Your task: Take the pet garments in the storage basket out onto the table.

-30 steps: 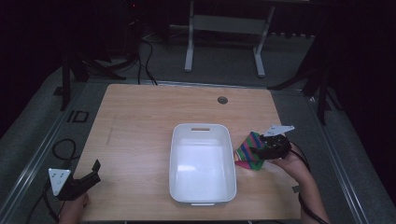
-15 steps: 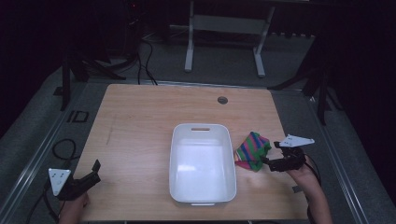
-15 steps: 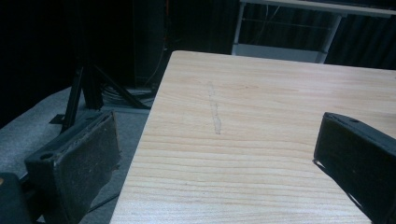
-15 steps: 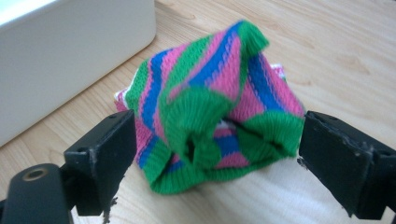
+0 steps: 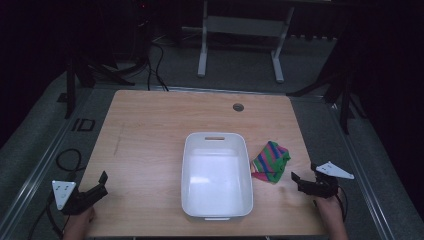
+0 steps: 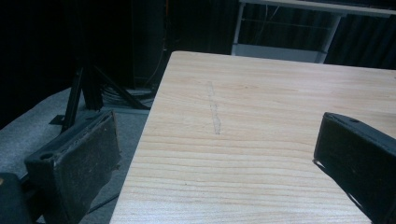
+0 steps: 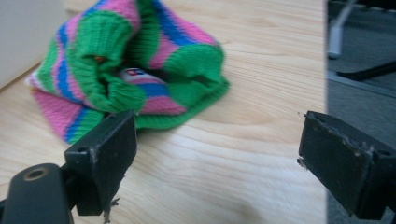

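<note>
A knitted cloth [image 5: 271,161] striped green, pink and blue lies crumpled on the wooden table [image 5: 150,140], touching the right side of a white tub [image 5: 192,165]. My right gripper [image 5: 298,182] sits low over the table just right of the cloth, pointing at it. Its jaws have just been opening and now stand open, with nothing between them. In the right gripper view the cloth [image 7: 140,60] is just ahead of the right gripper [image 7: 217,140], beside the tub wall [image 7: 23,32]. My left gripper [image 5: 102,184] rests open at the table's front left corner, over bare wood [image 6: 261,107].
A round cable hole [image 5: 238,107] sits near the table's far edge. Behind the table stands a metal frame [image 5: 240,50] on grey floor. Cables [image 5: 70,160] lie on the floor at the left. The table's right edge runs close by the right gripper.
The right gripper let go of the striped cloth and drew back to the right and toward the person, sinking a little. The cloth stayed by the tub. The left gripper kept still.
</note>
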{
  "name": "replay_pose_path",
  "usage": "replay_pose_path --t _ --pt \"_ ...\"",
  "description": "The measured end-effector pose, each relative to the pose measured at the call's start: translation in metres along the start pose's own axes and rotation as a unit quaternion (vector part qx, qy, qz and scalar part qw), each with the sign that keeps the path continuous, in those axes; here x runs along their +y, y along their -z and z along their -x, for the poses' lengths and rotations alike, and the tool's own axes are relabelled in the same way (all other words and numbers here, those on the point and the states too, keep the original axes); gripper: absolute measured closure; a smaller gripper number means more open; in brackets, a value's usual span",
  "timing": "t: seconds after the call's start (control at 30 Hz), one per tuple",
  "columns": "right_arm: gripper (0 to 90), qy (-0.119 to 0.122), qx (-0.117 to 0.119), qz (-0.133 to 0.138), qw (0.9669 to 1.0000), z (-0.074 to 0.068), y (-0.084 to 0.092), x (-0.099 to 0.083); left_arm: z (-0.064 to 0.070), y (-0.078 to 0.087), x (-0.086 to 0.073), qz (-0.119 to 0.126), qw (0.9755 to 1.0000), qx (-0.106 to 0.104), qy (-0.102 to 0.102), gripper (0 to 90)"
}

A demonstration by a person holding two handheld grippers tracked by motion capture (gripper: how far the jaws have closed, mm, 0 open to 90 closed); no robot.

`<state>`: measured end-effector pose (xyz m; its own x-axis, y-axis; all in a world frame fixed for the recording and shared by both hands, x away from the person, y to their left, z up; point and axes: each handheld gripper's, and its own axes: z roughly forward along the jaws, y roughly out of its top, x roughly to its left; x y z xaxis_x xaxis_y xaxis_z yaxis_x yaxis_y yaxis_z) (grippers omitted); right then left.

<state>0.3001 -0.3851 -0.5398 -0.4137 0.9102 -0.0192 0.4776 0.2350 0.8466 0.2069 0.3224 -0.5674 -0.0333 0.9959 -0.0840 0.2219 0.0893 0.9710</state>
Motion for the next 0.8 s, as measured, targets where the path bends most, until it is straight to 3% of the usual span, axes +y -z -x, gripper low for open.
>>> replay_pose_path --t 0.1,0.2,0.4,0.47,0.57,0.6,0.67,0.8 --pt "11.1 -0.011 -0.039 0.017 0.9990 0.001 0.005 -0.008 0.000 0.000 0.000 0.000 1.0000 0.000 -0.001 0.9" --pt "11.1 -0.023 -0.062 0.031 0.9973 0.002 0.010 -0.015 0.000 0.000 0.000 0.000 1.0000 0.000 -0.001 0.9" --pt "11.1 -0.039 -0.088 0.035 0.9947 0.004 0.016 -0.025 0.000 0.000 0.000 0.000 1.0000 0.000 -0.001 0.9" --pt "11.1 -0.051 -0.116 0.048 0.9908 0.004 0.020 -0.030 0.000 0.000 0.000 0.000 1.0000 0.000 -0.001 0.9" --pt "11.1 -0.064 -0.139 0.065 0.9861 0.004 0.025 -0.032 0.000 0.000 0.000 0.000 1.0000 0.000 -0.001 0.9" --pt "11.1 -0.064 -0.139 0.065 0.9861 0.004 0.025 -0.032 0.000 0.000 0.000 0.000 1.0000 0.000 -0.001 0.9" --pt "11.2 -0.078 -0.155 0.078 0.9817 0.004 0.030 -0.035 0.000 0.000 0.000 0.001 1.0000 0.000 0.000 0.9" --pt "11.2 -0.082 -0.164 0.082 0.9796 0.004 0.034 -0.038 0.000 0.000 0.000 0.000 1.0000 0.000 -0.002 0.9"
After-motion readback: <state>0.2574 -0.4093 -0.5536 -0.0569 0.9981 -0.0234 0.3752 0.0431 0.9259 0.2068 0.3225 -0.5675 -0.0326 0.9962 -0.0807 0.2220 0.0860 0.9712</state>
